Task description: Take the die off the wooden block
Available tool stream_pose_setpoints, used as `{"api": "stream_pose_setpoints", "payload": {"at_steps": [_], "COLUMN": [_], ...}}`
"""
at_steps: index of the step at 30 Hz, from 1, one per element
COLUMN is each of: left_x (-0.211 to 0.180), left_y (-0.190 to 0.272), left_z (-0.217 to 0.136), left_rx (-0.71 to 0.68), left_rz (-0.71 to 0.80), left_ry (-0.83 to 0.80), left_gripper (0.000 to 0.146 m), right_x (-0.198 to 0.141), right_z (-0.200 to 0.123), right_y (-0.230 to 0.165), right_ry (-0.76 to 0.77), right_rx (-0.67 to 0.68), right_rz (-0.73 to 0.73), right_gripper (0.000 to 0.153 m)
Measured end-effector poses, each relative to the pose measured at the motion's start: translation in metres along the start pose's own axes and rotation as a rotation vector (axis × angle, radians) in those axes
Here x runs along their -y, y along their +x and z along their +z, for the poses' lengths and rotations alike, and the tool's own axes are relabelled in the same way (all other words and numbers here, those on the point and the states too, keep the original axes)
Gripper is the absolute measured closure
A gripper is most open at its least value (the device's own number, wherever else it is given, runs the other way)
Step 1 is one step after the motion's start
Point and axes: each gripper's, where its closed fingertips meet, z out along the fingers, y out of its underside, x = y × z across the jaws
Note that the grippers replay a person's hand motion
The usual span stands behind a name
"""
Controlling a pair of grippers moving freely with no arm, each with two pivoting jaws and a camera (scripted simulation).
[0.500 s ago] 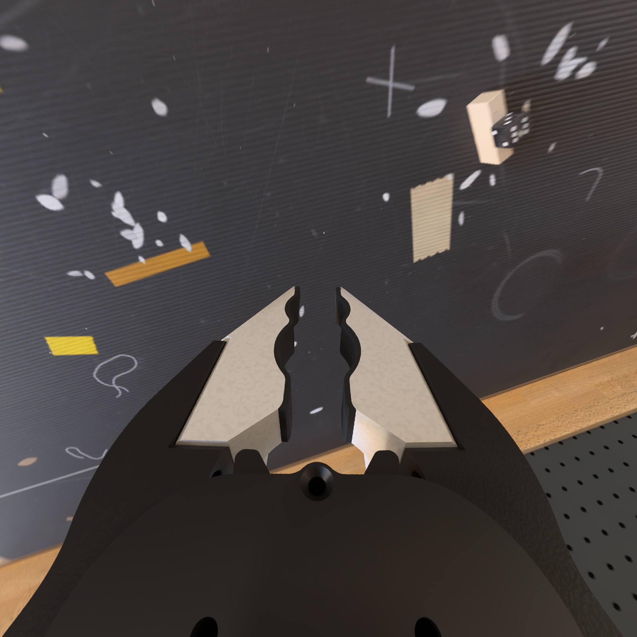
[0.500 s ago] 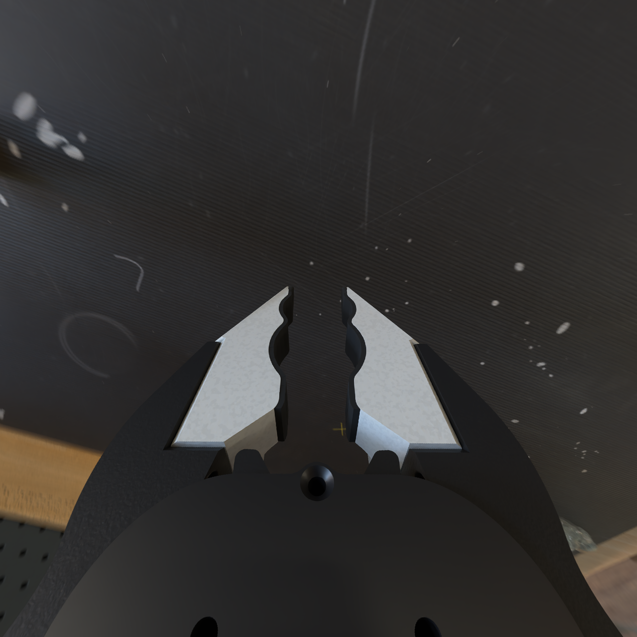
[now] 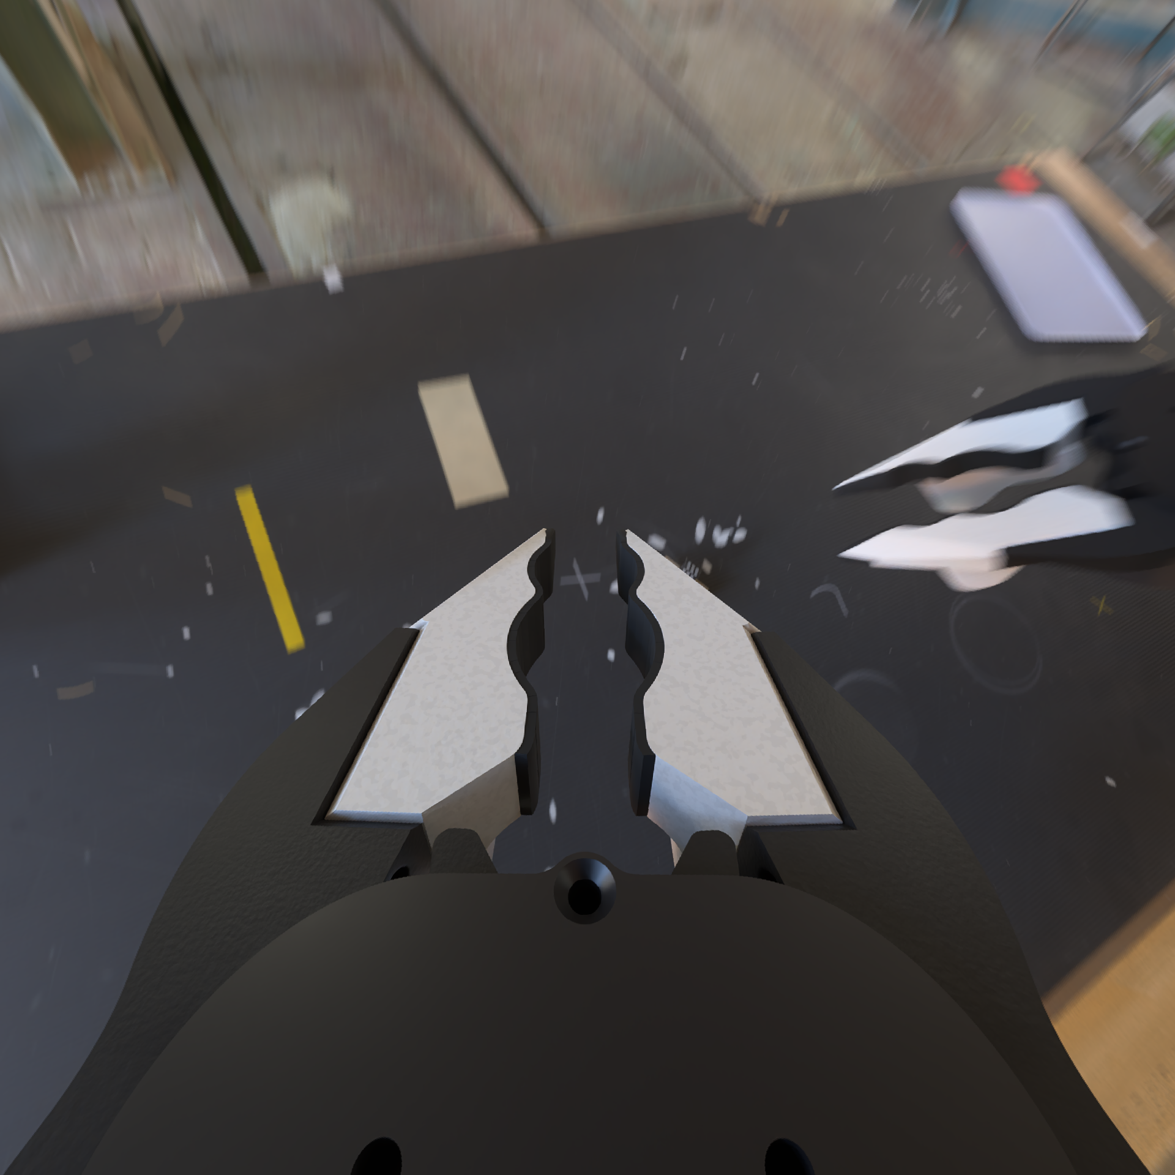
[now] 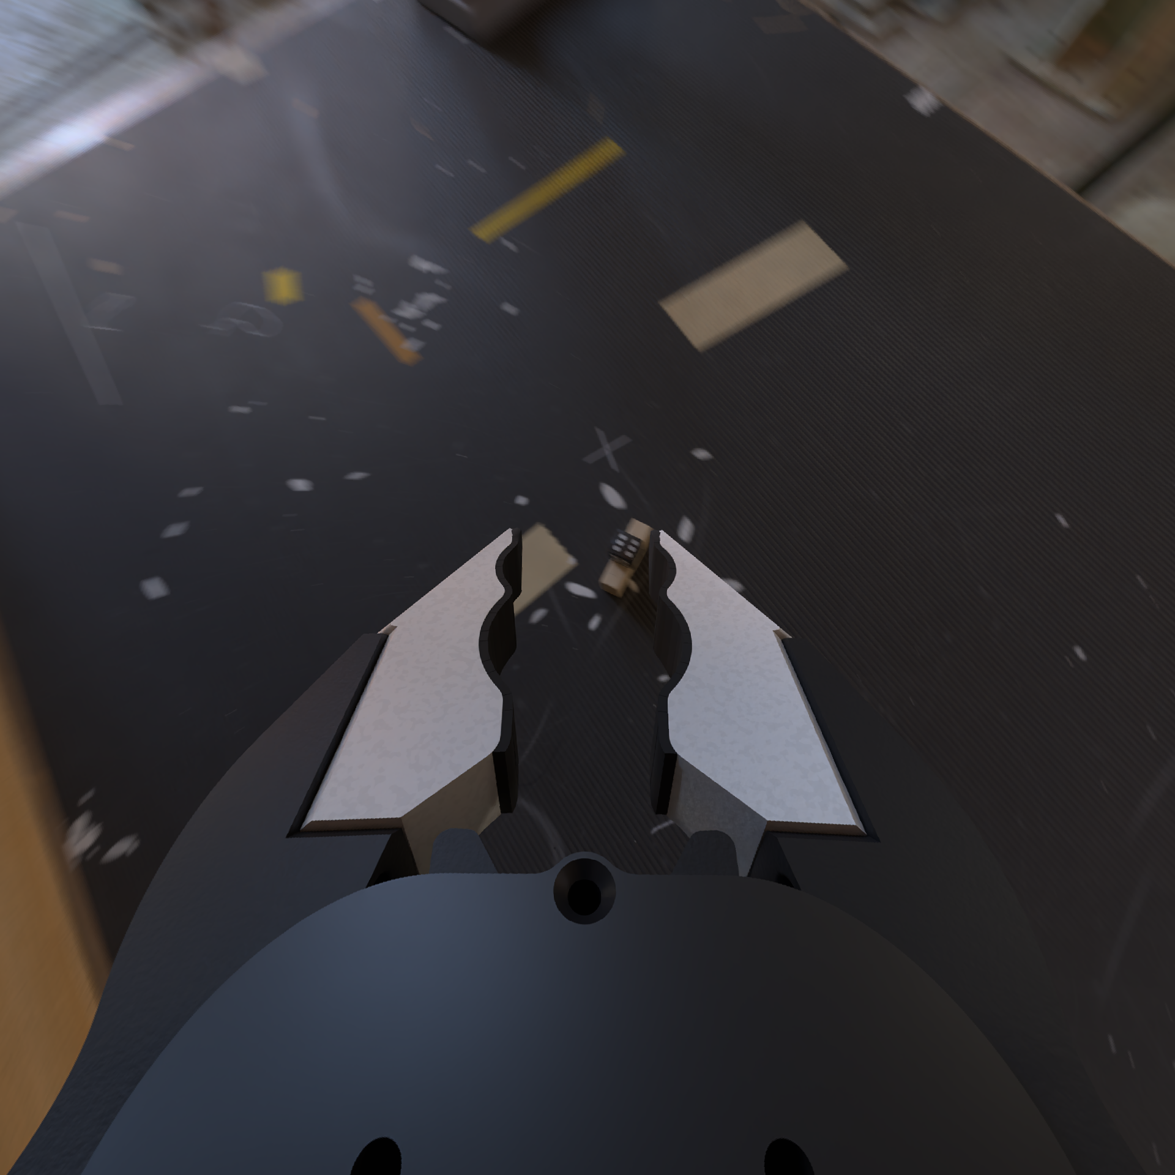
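Note:
A small black die [image 4: 625, 547] with white pips sits on a pale wooden block [image 4: 615, 577], which lies on the dark mat [image 4: 890, 572]. In the right wrist view my right gripper [image 4: 586, 537] is open and empty. The die and block show beyond its tips, close to the right finger. My left gripper [image 3: 588, 537] is open and empty above the mat. The right gripper [image 3: 839, 521] also shows at the right of the left wrist view, blurred and pointing left. There, only a dark dotted bit of the die [image 3: 692, 566] shows beside my left gripper's right finger.
Flat tape marks lie on the mat: a tan patch [image 3: 463, 442], a yellow strip [image 3: 268, 569] and an orange strip [image 4: 384, 330]. A white pad [image 3: 1049, 273] lies at the far right. The wooden bench edge [image 3: 1113, 1017] borders the mat.
Both views have tilted up from looking down at the mat to looking across it. The right gripper's jaws stand wider. The die and block now show in the right view.

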Motion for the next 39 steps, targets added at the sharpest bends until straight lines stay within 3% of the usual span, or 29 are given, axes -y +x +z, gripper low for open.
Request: {"api": "stream_pose_setpoints", "payload": {"at_steps": [3, 7, 14, 22, 25, 27, 34, 39], "left_x": [0.026, 0.033, 0.025, 0.023, 0.022, 0.021, 0.023, 0.036], "left_y": [0.016, 0.034, 0.057, 0.065, 0.063, 0.062, 0.068, 0.081], "left_z": [-0.022, -0.037, -0.038, -0.052, -0.052, -0.051, -0.049, -0.064], "left_rx": [-0.035, -0.059, -0.115, -0.159, -0.158, -0.153, -0.142, -0.167], "left_rz": [0.067, 0.163, 0.247, 0.293, 0.289, 0.292, 0.305, 0.234], "left_ry": [0.203, 0.313, 0.275, 0.330, 0.325, 0.315, 0.316, 0.420], "left_gripper": [0.126, 0.126, 0.127, 0.127, 0.127, 0.127, 0.124, 0.121], "right_x": [-0.021, -0.047, -0.079, -0.086, -0.094, -0.088, -0.075, -0.043], "right_z": [0.028, 0.050, 0.087, 0.097, 0.108, 0.116, 0.126, 0.121], "right_y": [0.017, 0.027, 0.020, 0.029, 0.024, 0.016, 0.019, 0.013], "right_ry": [-0.151, -0.310, -0.506, -0.573, -0.625, -0.571, -0.615, -0.590], "right_rx": [-0.207, -0.319, -0.253, -0.286, -0.223, -0.106, -0.077, 0.046], "right_rz": [0.064, 0.190, 0.373, 0.480, 0.514, 0.566, 0.470, 0.449], "right_gripper": [0.112, 0.112, 0.110, 0.127, 0.126, 0.127, 0.135, 0.135]}}
